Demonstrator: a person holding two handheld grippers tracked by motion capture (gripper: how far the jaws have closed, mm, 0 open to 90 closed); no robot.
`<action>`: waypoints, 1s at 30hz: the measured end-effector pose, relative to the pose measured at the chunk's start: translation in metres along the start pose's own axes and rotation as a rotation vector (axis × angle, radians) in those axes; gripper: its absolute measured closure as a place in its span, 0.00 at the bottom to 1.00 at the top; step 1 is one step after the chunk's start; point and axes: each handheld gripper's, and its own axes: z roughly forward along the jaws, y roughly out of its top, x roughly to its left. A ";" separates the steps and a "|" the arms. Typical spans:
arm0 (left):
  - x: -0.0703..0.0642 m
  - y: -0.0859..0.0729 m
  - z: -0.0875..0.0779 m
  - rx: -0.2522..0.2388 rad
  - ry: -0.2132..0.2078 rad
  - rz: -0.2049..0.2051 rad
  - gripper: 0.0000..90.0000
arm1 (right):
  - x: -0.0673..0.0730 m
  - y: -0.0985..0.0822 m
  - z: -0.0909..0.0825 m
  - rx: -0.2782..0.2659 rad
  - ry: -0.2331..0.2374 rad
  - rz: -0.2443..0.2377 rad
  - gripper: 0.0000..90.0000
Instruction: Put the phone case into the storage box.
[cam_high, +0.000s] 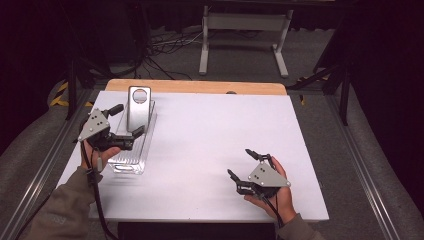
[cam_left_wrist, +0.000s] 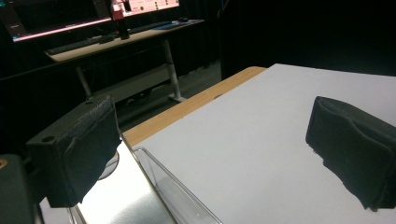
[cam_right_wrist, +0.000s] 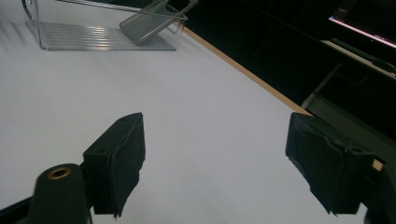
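Both grippers stand with their jaws spread wide and nothing between them. Over at the table's left side, the left gripper hovers above a clear plastic tray, one jaw reaching past the tray's far left side and the other lying over its right wall. In the tray rests a flat metal plate with a round hole near its top end; the plate leans tilted, its holed end raised toward the far edge of the table and its lower end down in the tray bottom. Tray and plate share one long axis, running from the person's side away toward the wooden strip at the table's far edge. The left gripper view has the plate's shiny face and the tray's clear wall just under the left jaw. Well apart, near the front right of the white table top, the right gripper sits low over bare surface, held in a hand, its jaws pointing leftward and away.
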 end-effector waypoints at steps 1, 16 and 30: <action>-0.001 0.000 -0.001 0.001 -0.002 0.003 0.04 | 0.000 0.000 0.000 0.000 0.000 0.000 0.23; -0.010 0.003 -0.010 -0.029 -0.011 -0.001 0.04 | 0.001 0.001 -0.001 -0.003 0.004 0.001 0.23; -0.021 0.007 -0.020 -0.047 -0.023 0.020 0.04 | -0.003 0.002 -0.004 -0.011 -0.014 0.029 0.23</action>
